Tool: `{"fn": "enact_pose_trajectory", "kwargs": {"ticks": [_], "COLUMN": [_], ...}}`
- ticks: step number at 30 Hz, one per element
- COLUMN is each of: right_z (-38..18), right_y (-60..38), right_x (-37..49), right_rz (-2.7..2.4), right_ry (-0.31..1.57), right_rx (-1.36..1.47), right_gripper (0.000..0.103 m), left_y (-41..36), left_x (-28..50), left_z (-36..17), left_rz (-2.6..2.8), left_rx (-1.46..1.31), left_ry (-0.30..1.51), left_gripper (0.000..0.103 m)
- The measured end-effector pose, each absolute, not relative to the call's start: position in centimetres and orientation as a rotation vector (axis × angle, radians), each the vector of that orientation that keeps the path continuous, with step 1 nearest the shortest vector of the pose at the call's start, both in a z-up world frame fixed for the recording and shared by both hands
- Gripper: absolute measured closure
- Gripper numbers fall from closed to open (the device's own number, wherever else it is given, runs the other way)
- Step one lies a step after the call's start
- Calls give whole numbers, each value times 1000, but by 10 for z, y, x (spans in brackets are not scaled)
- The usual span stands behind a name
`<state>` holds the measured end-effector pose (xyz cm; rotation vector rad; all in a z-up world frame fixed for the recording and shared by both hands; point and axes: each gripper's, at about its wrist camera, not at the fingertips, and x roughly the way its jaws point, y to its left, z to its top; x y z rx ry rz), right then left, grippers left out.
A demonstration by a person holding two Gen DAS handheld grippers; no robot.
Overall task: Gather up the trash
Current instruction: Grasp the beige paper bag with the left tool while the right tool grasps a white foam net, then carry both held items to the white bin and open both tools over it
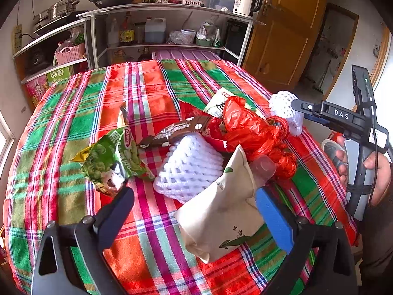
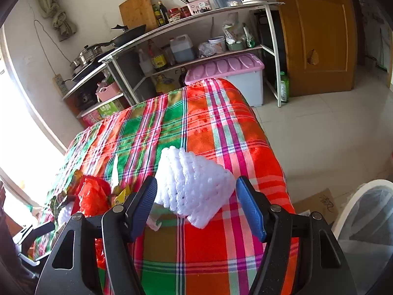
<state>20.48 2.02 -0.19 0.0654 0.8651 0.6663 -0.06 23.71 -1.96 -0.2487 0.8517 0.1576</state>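
The left hand-held gripper [image 1: 194, 196] stands with its fingers wide apart over the red, green and pink plaid cloth covering the tabletop [image 1: 73, 123]. A cream paper-like pouch printed with green leaves [image 1: 221, 211] lies between those fingers, its upper end leaning toward 1 o'clock near the blue pad; whether the pad touches it cannot be told. Just above the pouch, at 12 o'clock from the gripper, sits a white foam fruit net [image 1: 189, 169]. At 10 o'clock from the net lies a green snack bag showing peas [image 1: 113, 159], and at 12 o'clock from the net a brown wrapper with white print [image 1: 181, 130]. A crumpled red plastic bag [image 1: 250, 130] spreads at 2 o'clock from the net, with a white and green printed packet [image 1: 218, 103] beyond it.

At the 3 o'clock edge of the left wrist view, a person's hand [image 1: 378, 172] holds the right hand-held gripper [image 1: 298, 109], whose tip meets a second white foam fruit net [image 1: 282, 104] at the tabletop's right rim. In the right wrist view this net [image 2: 194, 186] sits between the right gripper's [image 2: 196, 196] parted fingers, the left pad touching its side and the right pad at its corner; no squeeze is evident. At 4 o'clock in that view stands a white-rimmed bin with a clear liner [image 2: 368, 221] on the tiled floor [image 2: 319, 127].
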Motion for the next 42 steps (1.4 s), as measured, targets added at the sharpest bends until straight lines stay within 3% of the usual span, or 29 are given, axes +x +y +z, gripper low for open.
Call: {"fn": "enact_pose_trajectory", "kwargs": {"ticks": [4, 9, 11, 15, 20, 28, 42], "right_z": [-11, -21, -22, -23, -22, -7, 31], "right_y": [31, 33, 30, 26, 20, 10, -37], "right_x": [216, 226, 228, 226, 223, 207, 148], "right_rz": [652, 620, 625, 616, 612, 618, 589], "right_ry": [904, 952, 952, 955, 948, 892, 756], "right_rx": [38, 29, 49, 53, 83, 98, 94], "right_gripper": [36, 36, 38, 66, 82, 87, 88], "left_y": [233, 228, 229, 227, 224, 218, 193], "left_x": [6, 6, 4, 2, -6, -24, -29], "left_z": [-26, -26, -24, -24, -23, -15, 19], "left_rz": [131, 152, 140, 143, 142, 136, 85], "left_rx": [-244, -238, -241, -234, -217, -213, -233], "left_ry": [874, 860, 850, 862, 861, 834, 713], "left_gripper": [21, 29, 37, 49, 65, 76, 76]}}
